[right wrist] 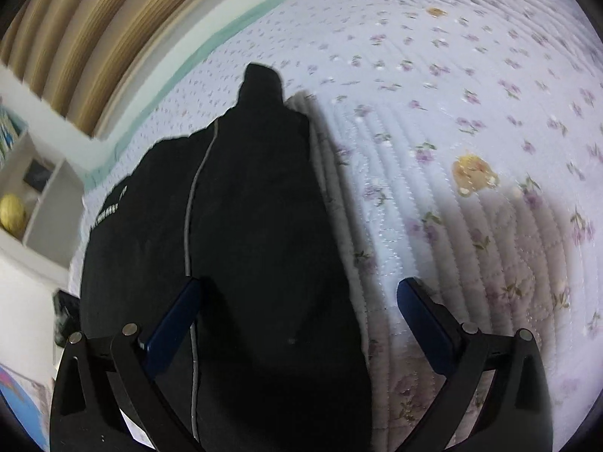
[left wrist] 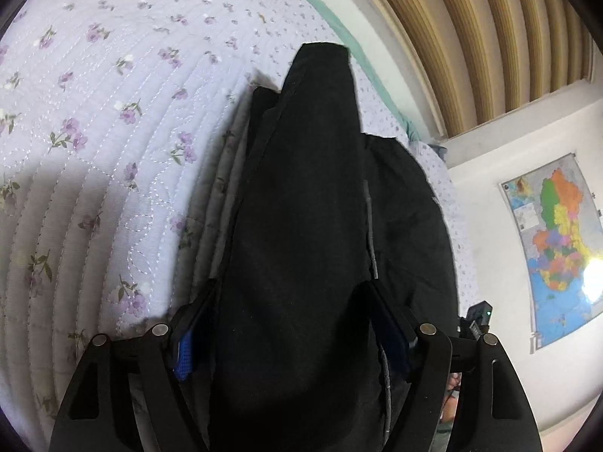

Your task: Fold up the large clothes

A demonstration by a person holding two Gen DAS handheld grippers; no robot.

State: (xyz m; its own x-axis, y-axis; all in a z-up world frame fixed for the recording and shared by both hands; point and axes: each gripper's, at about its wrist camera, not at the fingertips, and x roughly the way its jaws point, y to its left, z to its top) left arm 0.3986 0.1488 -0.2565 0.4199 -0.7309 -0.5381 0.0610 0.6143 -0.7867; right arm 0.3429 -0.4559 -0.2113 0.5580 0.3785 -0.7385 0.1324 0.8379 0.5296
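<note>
Black garment [left wrist: 301,226] lay on the bed's floral quilt [left wrist: 113,113], folded into a long narrow bundle. Long axis ran straight away from both cameras, tapered end pointing at the slatted headboard [left wrist: 490,37]. Grey piping [right wrist: 188,207] followed that same axis. Left claw [left wrist: 292,324] wide, fabric between its fingers, pads not clearly pressing. Right claw [right wrist: 299,309] fully wide, straddling the garment's edge, gripping nothing.

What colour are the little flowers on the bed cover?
Purple, with green leaves, on the pale lilac quilt. The left wrist view shows them best.
</note>
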